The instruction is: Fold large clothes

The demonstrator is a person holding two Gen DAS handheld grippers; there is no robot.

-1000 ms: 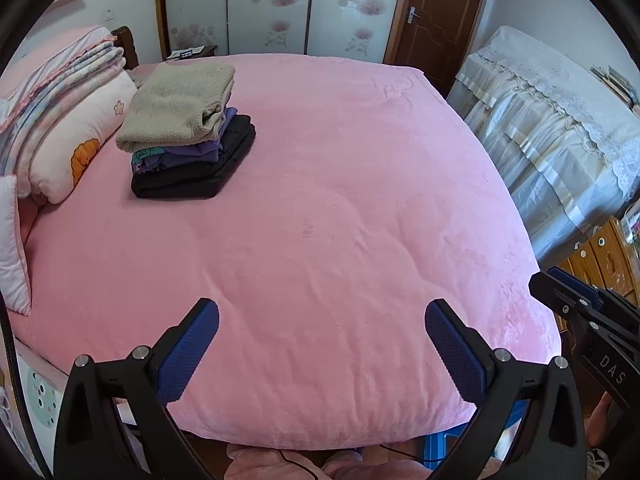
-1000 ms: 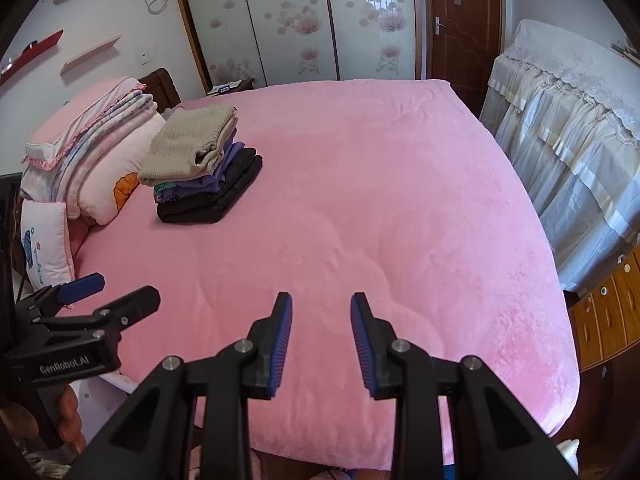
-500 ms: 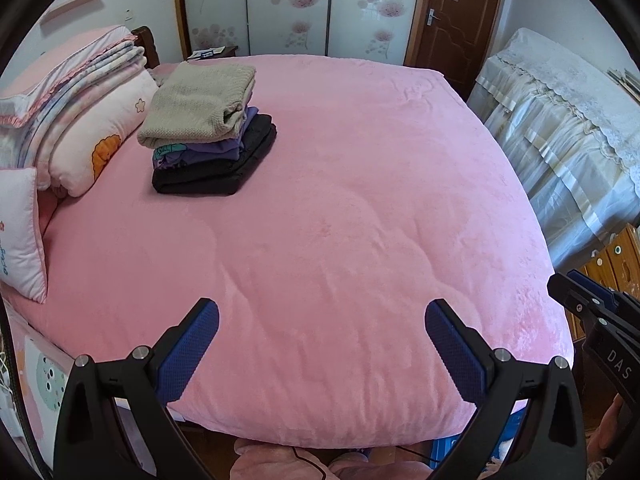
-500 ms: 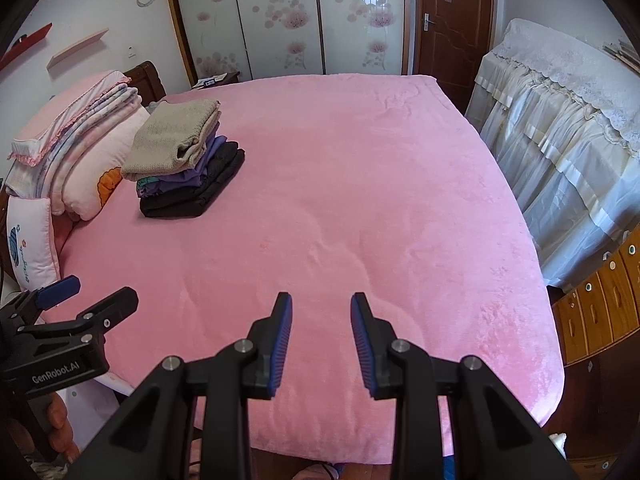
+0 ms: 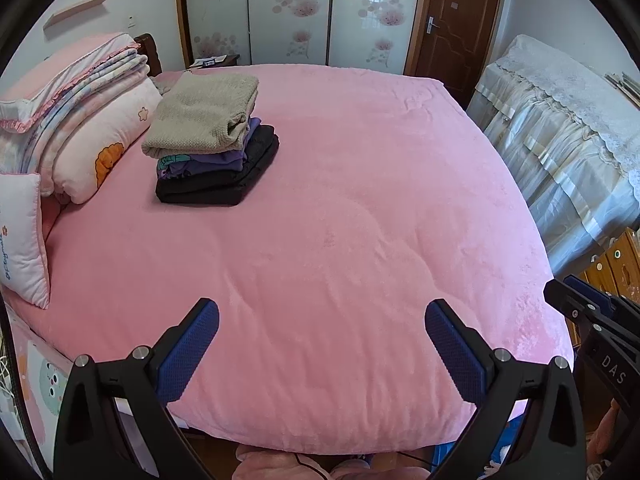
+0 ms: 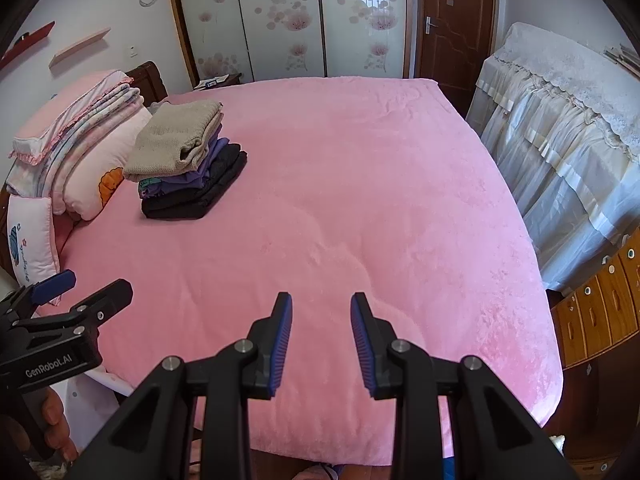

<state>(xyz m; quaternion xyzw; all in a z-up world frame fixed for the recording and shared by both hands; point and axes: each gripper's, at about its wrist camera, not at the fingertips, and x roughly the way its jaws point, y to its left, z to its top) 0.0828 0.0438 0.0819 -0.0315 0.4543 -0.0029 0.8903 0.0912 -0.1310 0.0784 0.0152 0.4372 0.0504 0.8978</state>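
A stack of folded clothes [image 5: 212, 148] lies on the pink bed [image 5: 360, 220] at the far left: a beige knit on top, purple pieces under it, black at the bottom. It also shows in the right wrist view [image 6: 184, 160]. My left gripper [image 5: 320, 320] is wide open and empty above the bed's near edge. My right gripper [image 6: 321, 312] is open with a narrower gap, empty, also above the near edge. Each gripper shows at the side of the other's view.
Pillows and folded quilts [image 5: 76, 120] line the bed's left side. A lace-covered piece of furniture [image 5: 568, 128] stands to the right, with a wooden drawer unit [image 6: 600, 304] nearer. A wardrobe [image 5: 288, 12] and a brown door [image 5: 456, 20] are at the back.
Both grippers have shifted a little, so the clothes stack sits further right in the left view. Both jaws keep the same opening.
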